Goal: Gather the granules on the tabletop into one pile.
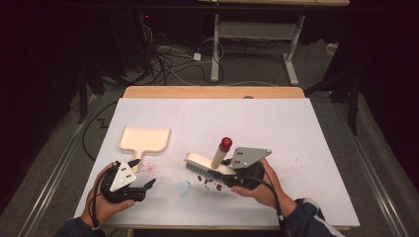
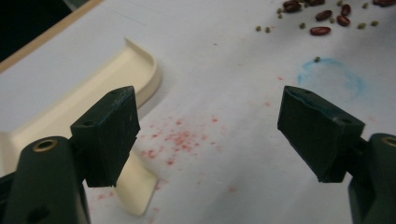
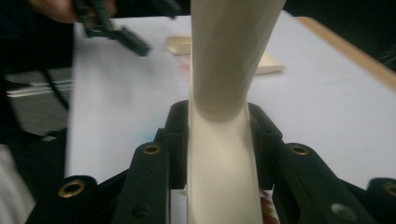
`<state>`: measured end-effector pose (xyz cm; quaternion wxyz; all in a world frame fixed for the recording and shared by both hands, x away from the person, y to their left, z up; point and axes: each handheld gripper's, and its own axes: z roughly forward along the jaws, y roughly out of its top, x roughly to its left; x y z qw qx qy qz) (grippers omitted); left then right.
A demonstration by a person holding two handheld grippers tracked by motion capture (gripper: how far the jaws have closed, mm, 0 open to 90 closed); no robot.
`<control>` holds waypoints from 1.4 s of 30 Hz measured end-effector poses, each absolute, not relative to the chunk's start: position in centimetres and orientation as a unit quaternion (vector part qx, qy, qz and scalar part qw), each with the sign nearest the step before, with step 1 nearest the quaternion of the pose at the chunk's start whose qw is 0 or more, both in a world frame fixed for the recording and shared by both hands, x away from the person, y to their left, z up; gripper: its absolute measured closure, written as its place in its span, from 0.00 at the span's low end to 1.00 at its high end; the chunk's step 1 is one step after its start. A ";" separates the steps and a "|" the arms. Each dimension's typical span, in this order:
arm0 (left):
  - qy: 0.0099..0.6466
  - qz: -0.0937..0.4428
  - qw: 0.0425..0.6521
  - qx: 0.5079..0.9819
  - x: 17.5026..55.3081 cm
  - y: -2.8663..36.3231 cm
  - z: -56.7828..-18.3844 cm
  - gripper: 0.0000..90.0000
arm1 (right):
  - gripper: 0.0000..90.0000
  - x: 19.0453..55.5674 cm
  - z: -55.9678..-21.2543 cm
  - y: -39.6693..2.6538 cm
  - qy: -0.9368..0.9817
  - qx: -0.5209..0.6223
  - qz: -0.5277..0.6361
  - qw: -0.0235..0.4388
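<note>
While the right gripper (image 1: 232,174) clamps its jaws on the back of a cream brush (image 1: 207,166), the brush hangs tilted above the near middle of the white table (image 1: 276,128), its bristles pointing down and left. A round cream handle with a red cap (image 1: 226,143) rises from the brush and leans far and right. In the right gripper view the black pads press on both sides of the brush (image 3: 219,163) where it narrows below the handle, so the grip is firm.

Under and just near the brush lie scattered red beans (image 1: 210,181), with smaller green seeds among them in the left gripper view (image 2: 327,23). A faint blue ring (image 1: 184,188) is marked on the table just left of the beans.

Left of the brush, a cream dustpan (image 1: 144,140) lies flat on the table, its short handle pointing near. Red specks (image 2: 180,137) dust the table beside that handle.

At the near left, the left gripper (image 1: 143,175) hovers just near the dustpan's handle with its jaws wide apart and nothing between them. In its own view the left pad sits over the dustpan's handle (image 2: 135,191), the right pad over bare table, and the blue ring (image 2: 331,79) lies beyond.

A wooden edge (image 1: 212,92) runs along the far side of the table.
</note>
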<state>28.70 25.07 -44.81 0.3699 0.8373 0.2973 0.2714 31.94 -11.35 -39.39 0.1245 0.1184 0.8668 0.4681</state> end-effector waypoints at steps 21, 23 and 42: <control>0.300 0.268 0.361 0.841 29.0 25.3 -45.3 0.22 | 0.75 34.0 -43.7 -8.7 0.871 0.233 0.428 0.062; 0.299 0.267 0.360 0.842 29.0 25.3 -45.4 0.22 | 0.75 34.4 -43.5 -9.4 0.867 0.247 0.428 0.065; 0.300 0.266 0.358 0.843 29.2 25.0 -45.4 0.22 | 0.75 34.8 -40.9 -11.7 0.829 0.299 0.461 0.102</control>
